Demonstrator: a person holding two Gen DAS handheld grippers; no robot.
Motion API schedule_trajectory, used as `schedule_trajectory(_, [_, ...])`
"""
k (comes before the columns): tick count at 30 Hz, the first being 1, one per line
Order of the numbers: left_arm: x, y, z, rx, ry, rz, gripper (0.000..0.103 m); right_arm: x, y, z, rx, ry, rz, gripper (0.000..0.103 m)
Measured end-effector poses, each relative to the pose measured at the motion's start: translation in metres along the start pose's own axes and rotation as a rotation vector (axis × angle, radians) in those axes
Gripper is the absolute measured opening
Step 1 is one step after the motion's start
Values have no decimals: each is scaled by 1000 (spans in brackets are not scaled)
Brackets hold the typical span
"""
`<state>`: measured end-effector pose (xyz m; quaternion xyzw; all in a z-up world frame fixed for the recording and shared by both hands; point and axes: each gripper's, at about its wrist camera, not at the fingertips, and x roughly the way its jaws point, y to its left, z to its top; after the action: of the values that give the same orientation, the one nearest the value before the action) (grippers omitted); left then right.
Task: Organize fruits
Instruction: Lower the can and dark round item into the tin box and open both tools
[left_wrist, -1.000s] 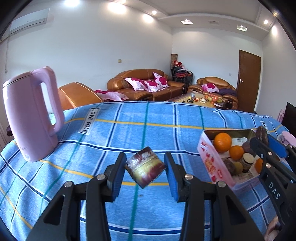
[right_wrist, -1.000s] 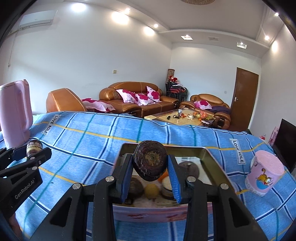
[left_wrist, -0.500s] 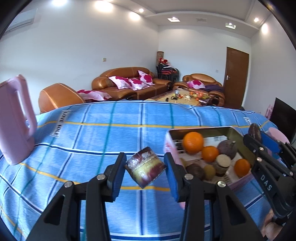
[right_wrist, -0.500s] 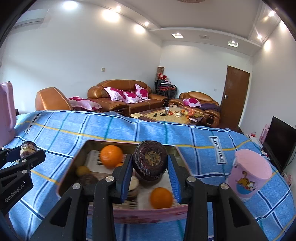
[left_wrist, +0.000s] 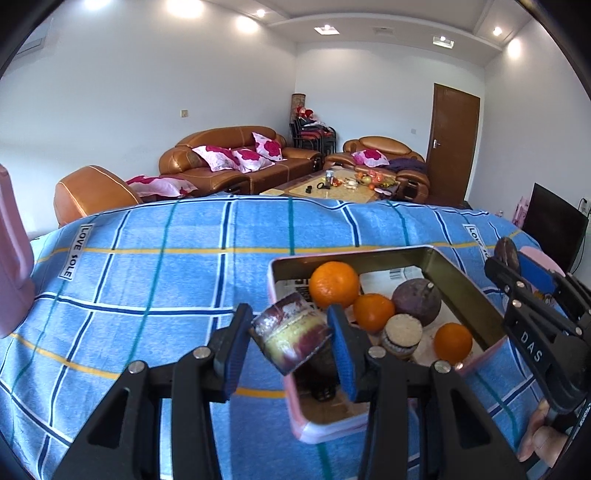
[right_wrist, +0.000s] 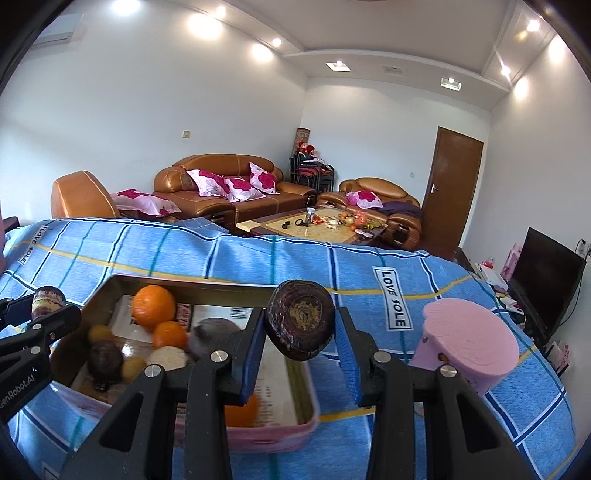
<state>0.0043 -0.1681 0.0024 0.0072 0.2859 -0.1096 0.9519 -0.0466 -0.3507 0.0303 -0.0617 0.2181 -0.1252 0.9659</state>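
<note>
The left gripper (left_wrist: 291, 345) had its jaws closed on a cut piece of dark purple fruit (left_wrist: 293, 336), tilted, its pale flesh and rind showing, held just above the near left corner of the pink tin (left_wrist: 436, 258); the right gripper (right_wrist: 300, 349) had its jaws closed on a second, rounder dark fruit half (right_wrist: 300, 319), cut face toward the camera, held over the right side of the same tin. The tin stood on the table under a blue checked cloth (left_wrist: 166, 277); inside lay 3 oranges (left_wrist: 334, 283), a whole purple fruit (left_wrist: 416, 301) and some smaller pieces. A pink cup (right_wrist: 469, 347) stood just beside the tin on the right.

Both halves looked light and fairly stiff in the rind but soft and wet on the cut face, so likely slippery and easy to bruise; the sensible hold was across the rind, as here, with gentle pressure; the oranges would roll if knocked.
</note>
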Motion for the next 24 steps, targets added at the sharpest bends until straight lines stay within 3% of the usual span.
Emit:
schedule_trajectory(9, [26,-25,8,22,52,-24,44,3,1,2,-17,8,18,40])
schedule_trajectory(24, [47,-29,8,29,134,-28,44,33,31,2,-104,150,151,40])
